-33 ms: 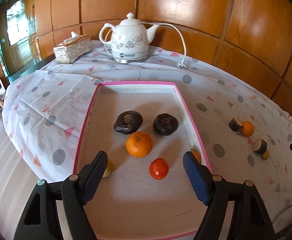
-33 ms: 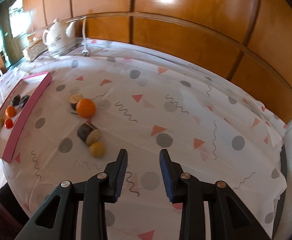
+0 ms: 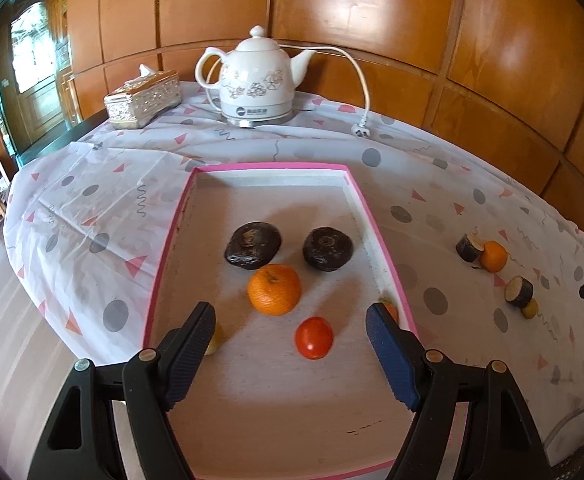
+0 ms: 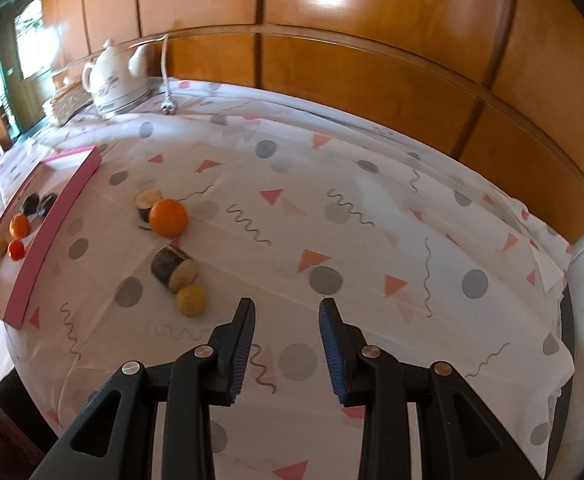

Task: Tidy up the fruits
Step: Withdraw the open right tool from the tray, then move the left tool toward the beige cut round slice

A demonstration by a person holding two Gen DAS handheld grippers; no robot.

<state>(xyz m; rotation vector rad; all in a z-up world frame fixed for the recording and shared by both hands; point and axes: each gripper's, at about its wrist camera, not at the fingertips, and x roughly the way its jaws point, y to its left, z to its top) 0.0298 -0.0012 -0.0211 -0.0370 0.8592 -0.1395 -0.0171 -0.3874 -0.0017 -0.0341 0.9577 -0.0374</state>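
A pink-rimmed tray (image 3: 375, 236) holds two dark fruits (image 3: 252, 245) (image 3: 327, 249), an orange (image 3: 274, 289) and a red tomato (image 3: 314, 337). A small yellow fruit (image 3: 216, 341) and an orange one (image 3: 391, 309) are partly hidden behind my left fingers. My left gripper (image 3: 290, 334) is open and empty above the tray's near part. On the cloth to the right lie an orange (image 4: 168, 217), two dark cut pieces (image 4: 148, 201) (image 4: 174, 270) and a small yellow fruit (image 4: 191, 300). My right gripper (image 4: 287, 330) is open and empty, right of that yellow fruit.
A white teapot kettle (image 3: 256, 80) with its cord and plug (image 3: 361, 131) stands at the back of the table. A decorated tissue box (image 3: 143, 98) sits to its left. Wood panelling (image 4: 371, 64) runs behind the table. The table edge drops off at the left and near sides.
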